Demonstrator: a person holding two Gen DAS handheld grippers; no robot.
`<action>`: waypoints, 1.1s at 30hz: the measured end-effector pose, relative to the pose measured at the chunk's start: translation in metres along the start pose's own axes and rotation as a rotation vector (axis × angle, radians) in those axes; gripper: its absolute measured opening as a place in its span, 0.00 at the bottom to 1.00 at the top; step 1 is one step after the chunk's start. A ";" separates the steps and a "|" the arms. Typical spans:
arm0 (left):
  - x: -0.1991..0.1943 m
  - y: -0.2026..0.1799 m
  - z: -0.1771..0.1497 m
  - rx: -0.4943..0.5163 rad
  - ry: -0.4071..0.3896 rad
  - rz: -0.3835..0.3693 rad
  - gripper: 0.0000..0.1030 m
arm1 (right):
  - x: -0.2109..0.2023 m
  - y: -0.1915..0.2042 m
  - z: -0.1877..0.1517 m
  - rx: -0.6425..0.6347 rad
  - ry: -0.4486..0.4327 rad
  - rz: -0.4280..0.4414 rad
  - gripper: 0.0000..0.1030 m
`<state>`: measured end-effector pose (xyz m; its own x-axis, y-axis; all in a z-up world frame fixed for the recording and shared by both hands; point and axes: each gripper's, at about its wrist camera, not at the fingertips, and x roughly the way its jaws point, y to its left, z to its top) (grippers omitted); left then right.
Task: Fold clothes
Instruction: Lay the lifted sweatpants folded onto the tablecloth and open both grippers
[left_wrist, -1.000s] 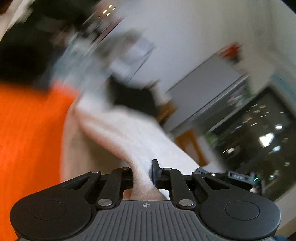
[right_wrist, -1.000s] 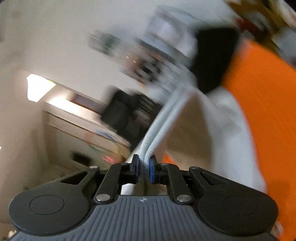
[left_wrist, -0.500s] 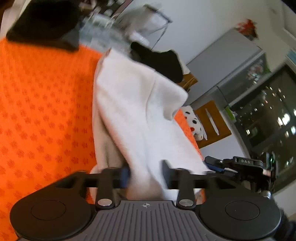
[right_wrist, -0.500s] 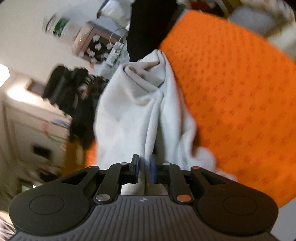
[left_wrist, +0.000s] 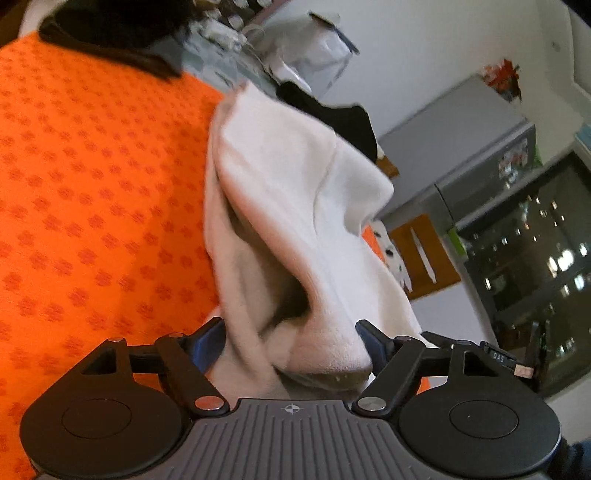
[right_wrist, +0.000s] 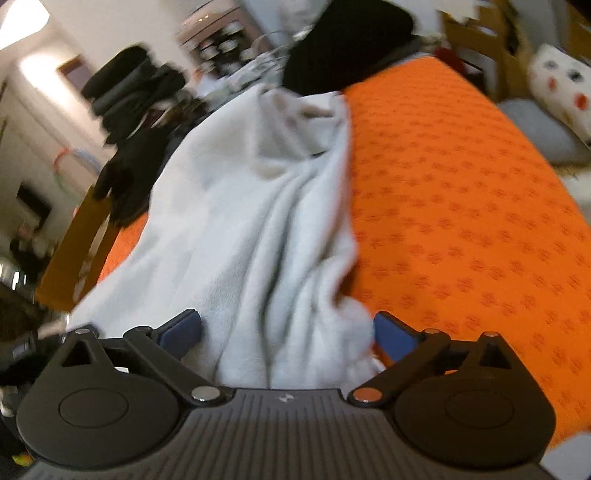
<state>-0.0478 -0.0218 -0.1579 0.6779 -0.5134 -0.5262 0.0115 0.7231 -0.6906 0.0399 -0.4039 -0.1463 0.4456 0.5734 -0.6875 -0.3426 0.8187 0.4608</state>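
Found the white garment (left_wrist: 295, 206) bunched into a long, rumpled ridge on the orange bedspread (left_wrist: 92, 184), not flat and not squared. Traced its long axis from the near edge of the bed straight away toward the far edge, where a dark heap of clothes (left_wrist: 110, 29) sat by its far end. Placed it close along one side edge of the bedspread: broad orange to one side of it, only a thin strip of orange on the other in the right wrist view.

Saw the left gripper (left_wrist: 290, 332) with its fingers spread wide, the near end of the cloth lying loose between them, unpinched. Saw the right gripper (right_wrist: 286, 326) likewise spread, folds of the same garment (right_wrist: 258, 221) running up between its blue pads (right_wrist: 391, 332) without being clamped.

Judged both tools to sit at the near end, pointing along the ridge rather than across it. Could not tell which hand was nearer. Read the scene as fitting two stages: a near hem just let go, or a near hem about to be taken. Reckoned either way that any grip would meet stacked, soft layers, with some risk of catching only the top one.
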 end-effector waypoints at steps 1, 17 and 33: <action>0.007 -0.003 -0.001 0.015 0.015 -0.001 0.80 | 0.004 0.005 -0.002 -0.042 0.004 -0.003 1.00; 0.015 -0.011 0.023 0.059 0.187 0.000 0.36 | -0.013 -0.001 0.006 -0.136 0.080 0.036 0.48; -0.036 -0.019 0.037 -0.028 0.098 0.010 0.62 | -0.090 -0.002 0.028 -0.009 0.031 0.008 0.78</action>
<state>-0.0458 -0.0001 -0.1076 0.6024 -0.5501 -0.5784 -0.0162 0.7160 -0.6979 0.0233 -0.4569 -0.0698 0.4167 0.5787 -0.7011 -0.3532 0.8137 0.4617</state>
